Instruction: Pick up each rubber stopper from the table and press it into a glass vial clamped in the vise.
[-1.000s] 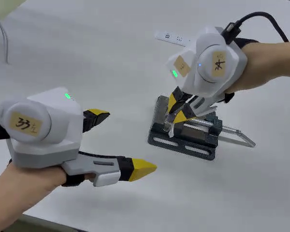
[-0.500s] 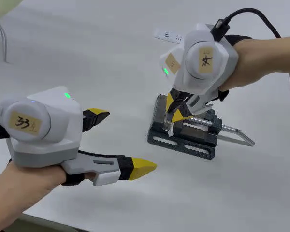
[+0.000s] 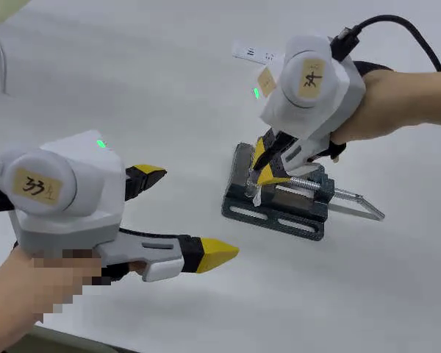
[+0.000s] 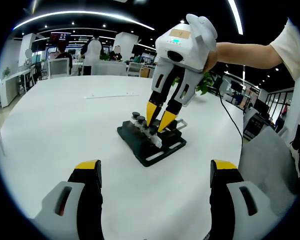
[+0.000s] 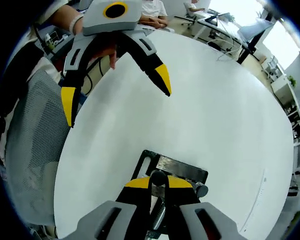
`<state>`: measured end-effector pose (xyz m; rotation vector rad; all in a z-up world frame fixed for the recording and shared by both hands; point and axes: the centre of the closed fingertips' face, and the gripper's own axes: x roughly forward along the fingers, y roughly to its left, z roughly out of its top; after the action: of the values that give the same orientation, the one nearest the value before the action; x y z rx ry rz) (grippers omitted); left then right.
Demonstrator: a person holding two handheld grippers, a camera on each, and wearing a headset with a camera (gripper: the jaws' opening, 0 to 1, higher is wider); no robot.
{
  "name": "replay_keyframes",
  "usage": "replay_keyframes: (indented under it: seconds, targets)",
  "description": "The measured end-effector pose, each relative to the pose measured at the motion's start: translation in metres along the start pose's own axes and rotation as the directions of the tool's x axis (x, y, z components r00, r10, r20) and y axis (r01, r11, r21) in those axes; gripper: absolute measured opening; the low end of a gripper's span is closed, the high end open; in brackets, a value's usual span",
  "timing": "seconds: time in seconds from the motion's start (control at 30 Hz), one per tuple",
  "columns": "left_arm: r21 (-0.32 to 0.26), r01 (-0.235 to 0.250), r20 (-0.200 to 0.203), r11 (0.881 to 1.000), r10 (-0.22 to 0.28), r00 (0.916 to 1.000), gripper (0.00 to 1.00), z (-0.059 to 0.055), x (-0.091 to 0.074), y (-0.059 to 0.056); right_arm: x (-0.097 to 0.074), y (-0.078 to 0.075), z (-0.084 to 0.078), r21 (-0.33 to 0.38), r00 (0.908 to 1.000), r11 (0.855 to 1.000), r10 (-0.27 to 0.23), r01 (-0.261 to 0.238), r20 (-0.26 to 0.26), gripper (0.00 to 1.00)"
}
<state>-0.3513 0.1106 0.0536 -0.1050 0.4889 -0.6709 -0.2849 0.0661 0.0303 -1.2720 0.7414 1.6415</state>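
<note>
Here, the R gripper was seen pinched on a dark rubber stopper, held directly over the vise on the table. The L gripper, jaws spread wide & empty, was held well apart, approx. 8 o'clock of the vise.

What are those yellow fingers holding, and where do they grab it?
The right gripper pinches a rubber stopper by its sides. The left gripper holds nothing.

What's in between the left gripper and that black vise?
Nothing but bare white table. The head view shows it, from the open fingers of the left gripper across to the vise.
</note>
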Motion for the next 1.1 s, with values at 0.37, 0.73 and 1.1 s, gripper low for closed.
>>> replay_keyframes:
  seconds: [0.37, 0.73, 1.1]
  targets:
    - [0.002, 0.008, -0.001, 1.000, -0.008, 1.0000, 0.88, 0.0010, 0.0022, -0.0030, 0.0006, 0.0027, 0.0007, 0.076, 0.9993, 0.997, -0.032, 0.031, 0.020, 0.04]
    - [0.000, 0.010, -0.001, 1.000, -0.010, 0.9999, 0.88, 0.0016, 0.0010, -0.0033, 0.0008, 0.0038, 0.0019, -0.024, 0.9991, 1.000, -0.015, 0.016, 0.039, 0.06]
    - [-0.002, 0.014, -0.004, 1.000, -0.014, 0.9999, 0.88, 0.0003, 0.0016, -0.0036, 0.0009, 0.0016, 0.0016, -0.043, 0.9996, 0.999, -0.006, 0.007, 0.026, 0.07]
